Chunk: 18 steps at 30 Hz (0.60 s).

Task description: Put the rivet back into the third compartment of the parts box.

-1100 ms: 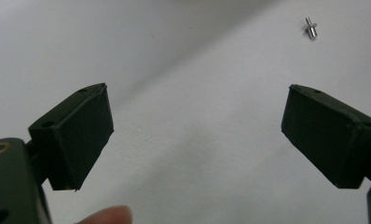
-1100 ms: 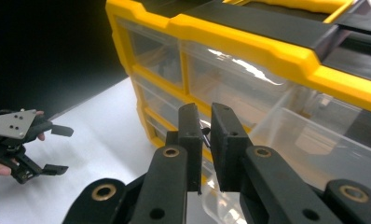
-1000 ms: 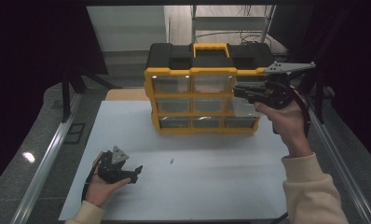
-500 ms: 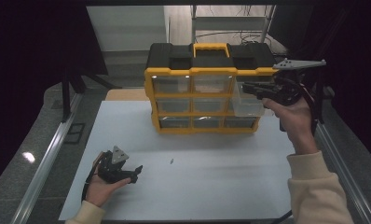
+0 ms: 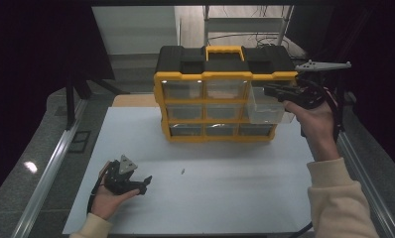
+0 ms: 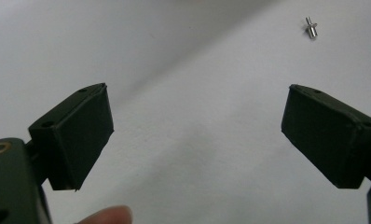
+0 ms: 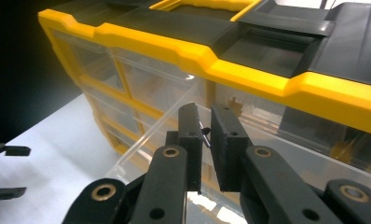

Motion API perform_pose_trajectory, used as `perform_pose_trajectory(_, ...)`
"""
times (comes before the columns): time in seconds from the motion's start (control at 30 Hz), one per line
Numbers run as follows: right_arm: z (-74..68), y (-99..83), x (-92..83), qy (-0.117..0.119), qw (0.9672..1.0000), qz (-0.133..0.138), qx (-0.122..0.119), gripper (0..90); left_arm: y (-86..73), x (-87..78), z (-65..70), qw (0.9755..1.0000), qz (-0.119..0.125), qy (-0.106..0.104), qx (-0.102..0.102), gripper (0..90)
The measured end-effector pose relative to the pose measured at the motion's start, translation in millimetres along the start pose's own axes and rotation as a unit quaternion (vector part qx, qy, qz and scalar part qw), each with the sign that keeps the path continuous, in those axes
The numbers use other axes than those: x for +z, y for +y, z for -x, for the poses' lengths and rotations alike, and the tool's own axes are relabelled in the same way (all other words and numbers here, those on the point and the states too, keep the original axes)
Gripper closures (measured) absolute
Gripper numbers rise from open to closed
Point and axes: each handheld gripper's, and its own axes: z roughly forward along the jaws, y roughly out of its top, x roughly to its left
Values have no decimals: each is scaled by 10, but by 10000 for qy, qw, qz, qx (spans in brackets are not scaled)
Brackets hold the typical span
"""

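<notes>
Drawer [image 5: 266, 105] of clear plastic stands pulled partway out of the top right slot of a yellow and black storage cabinet [image 5: 220, 99], its front pinched by the right hand-held gripper [image 5: 275, 91], whose jaws are drawn in to a narrow gap. In the right gripper view those two black jaws [image 7: 206, 140] stand close together over the drawer's clear front edge [image 7: 151, 135], with a small dark tab caught between them and the cabinet's yellow rim [image 7: 249, 70] running across behind. From above, the cabinet sits upright at the far side of the white desk [image 5: 225, 198], a yellow carry handle [image 5: 224, 50] on its black lid and three rows of clear drawers across its face; the others are closed flush. The person's right hand [image 5: 314, 124], in a cream sleeve, holds its tool level at the cabinet's right edge. The left hand-held gripper [image 5: 136, 184] rests low on the near left part of the desk, well apart from the cabinet, jaws spread wide with nothing between them. Its own view looks along the open jaws at bare white surface, with a small metal pin [image 6: 311, 28] lying loose beyond them; the same pin [image 5: 183, 171] shows from above as a speck on the desk between the left tool and the cabinet.
</notes>
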Motion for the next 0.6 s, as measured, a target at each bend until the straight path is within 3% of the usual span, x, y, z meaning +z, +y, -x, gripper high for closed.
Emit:
perform_pose_trajectory(0.07, 12, -3, 18, -60, 10000, -2, -3, 805, 0, -2, 1, 10000, 13, 0, -9, 97)
perform_pose_trajectory(0.17, 16, -10, 25, -135, 9996, 241, 56, 534, -2, -5, -2, 10000, 11, 5, -10, 97)
perform_pose_trajectory(0.27, -19, -23, 26, -212, 9992, 325, -48, 385, -5, -5, -5, 10000, 15, 8, -23, 97)
perform_pose_trajectory(0.4, -92, -39, 24, -66, 9991, 395, -171, 306, -2, -1, -1, 10000, 4, 5, -7, 97)
perform_pose_trajectory(0.6, -237, -26, 14, 219, 9981, 480, -306, 261, 0, -5, -1, 10000, -16, 4, 23, 97)
